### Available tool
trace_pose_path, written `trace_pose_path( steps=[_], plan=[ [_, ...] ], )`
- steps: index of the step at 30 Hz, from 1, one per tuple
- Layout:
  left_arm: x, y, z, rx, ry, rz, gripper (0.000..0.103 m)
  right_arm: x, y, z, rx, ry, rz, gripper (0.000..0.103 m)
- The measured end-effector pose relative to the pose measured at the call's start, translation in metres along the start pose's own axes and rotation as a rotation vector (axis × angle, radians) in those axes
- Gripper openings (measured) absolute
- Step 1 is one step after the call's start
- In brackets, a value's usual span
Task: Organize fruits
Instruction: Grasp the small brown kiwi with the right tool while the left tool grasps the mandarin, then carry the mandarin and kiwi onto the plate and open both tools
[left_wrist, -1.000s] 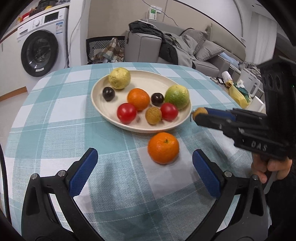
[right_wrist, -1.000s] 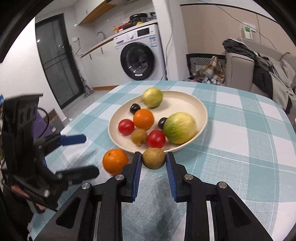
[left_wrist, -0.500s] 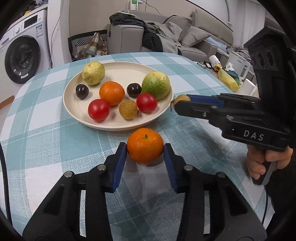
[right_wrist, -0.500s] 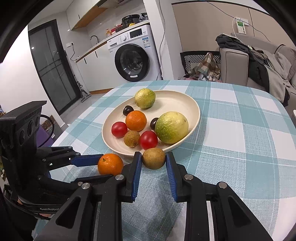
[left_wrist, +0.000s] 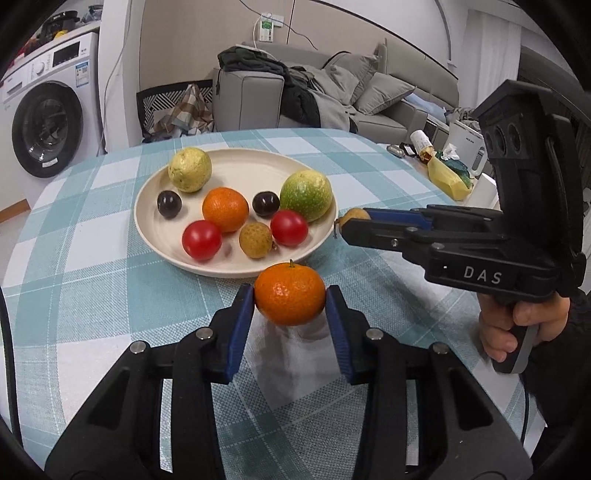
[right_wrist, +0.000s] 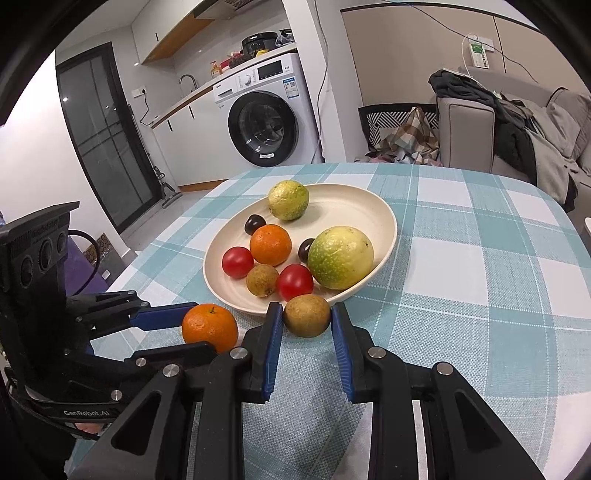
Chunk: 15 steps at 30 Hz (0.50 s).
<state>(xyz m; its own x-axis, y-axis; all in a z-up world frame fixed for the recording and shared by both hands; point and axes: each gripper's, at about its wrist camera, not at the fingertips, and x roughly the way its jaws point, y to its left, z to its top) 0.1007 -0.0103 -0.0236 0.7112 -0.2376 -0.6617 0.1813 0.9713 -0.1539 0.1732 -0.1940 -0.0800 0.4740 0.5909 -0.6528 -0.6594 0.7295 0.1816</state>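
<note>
Reading "DAS" on right gripper (left_wrist: 347, 225)

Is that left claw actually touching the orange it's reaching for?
Touching. In the left wrist view, both blue pads of the left gripper press against the sides of the orange, with no gap.

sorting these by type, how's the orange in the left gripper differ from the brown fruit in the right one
The orange is bright orange with a green stem nub; the brown fruit is dull tan-brown. The orange is visibly larger, so the left hand-held gripper is spread wider than the right hand-held gripper. Both are round, clamped, and just outside the plate.
</note>
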Motion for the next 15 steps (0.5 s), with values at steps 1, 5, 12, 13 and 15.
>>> trace_pose_path(
  steps=[1, 5, 12, 13, 15],
  plan=[
    [-0.002, 0.001, 0.0, -0.003, -0.01, 0.005, 0.037, -0.001, 0.0, 0.0, 0.001, -0.005, -0.001, 0.028],
    [-0.011, 0.007, 0.004, -0.031, -0.071, 0.033, 0.037, -0.006, -0.001, 0.001, 0.007, -0.033, 0.012, 0.028],
    [-0.027, 0.026, 0.014, -0.099, -0.152, 0.066, 0.037, -0.016, 0.004, 0.005, -0.009, -0.107, 0.023, 0.028],
    [-0.027, 0.028, 0.016, -0.103, -0.158, 0.074, 0.037, -0.015, 0.005, 0.006, -0.015, -0.108, 0.021, 0.028],
    [-0.027, 0.032, 0.02, -0.107, -0.165, 0.089, 0.037, -0.013, 0.005, 0.007, -0.012, -0.108, 0.024, 0.028]
  ],
)
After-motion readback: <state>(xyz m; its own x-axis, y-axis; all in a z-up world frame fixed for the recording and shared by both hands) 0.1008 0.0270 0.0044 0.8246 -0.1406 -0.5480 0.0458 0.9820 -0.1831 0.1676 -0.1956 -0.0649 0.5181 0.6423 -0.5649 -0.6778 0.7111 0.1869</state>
